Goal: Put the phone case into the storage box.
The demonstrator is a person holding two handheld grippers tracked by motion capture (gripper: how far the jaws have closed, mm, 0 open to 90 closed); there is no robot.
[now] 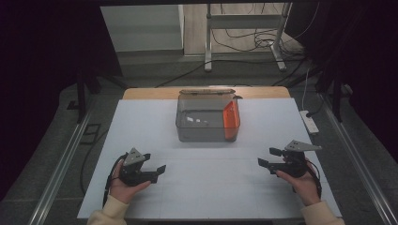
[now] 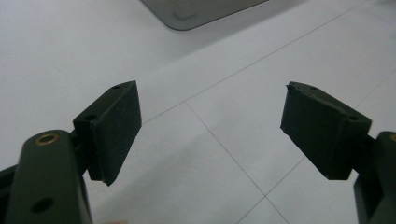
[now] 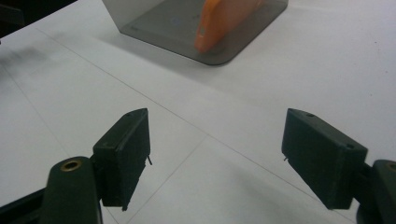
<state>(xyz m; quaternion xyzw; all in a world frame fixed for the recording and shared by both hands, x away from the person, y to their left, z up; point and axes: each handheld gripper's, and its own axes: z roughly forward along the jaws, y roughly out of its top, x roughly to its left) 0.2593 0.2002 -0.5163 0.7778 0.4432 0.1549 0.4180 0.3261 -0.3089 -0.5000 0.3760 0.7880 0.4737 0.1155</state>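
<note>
A: The left gripper (image 1: 157,169) is resting near the left of the white table (image 1: 141,122), jaws spread wide and gripping nothing; the right gripper (image 1: 268,157) is mirroring it near the right, also released and empty.

B: And the thing they're working toward?

A: The clear bin (image 1: 205,119) is sitting at the far middle, well apart from both. Inside, an orange flat piece (image 1: 231,120) is leaning upright against its right wall.

B: So how should the reach go?

A: I'd judge the right gripper is better placed: coming in over the rim, keeping the jaws parted, squaring them to the orange piece's thin faces before closing.
</note>
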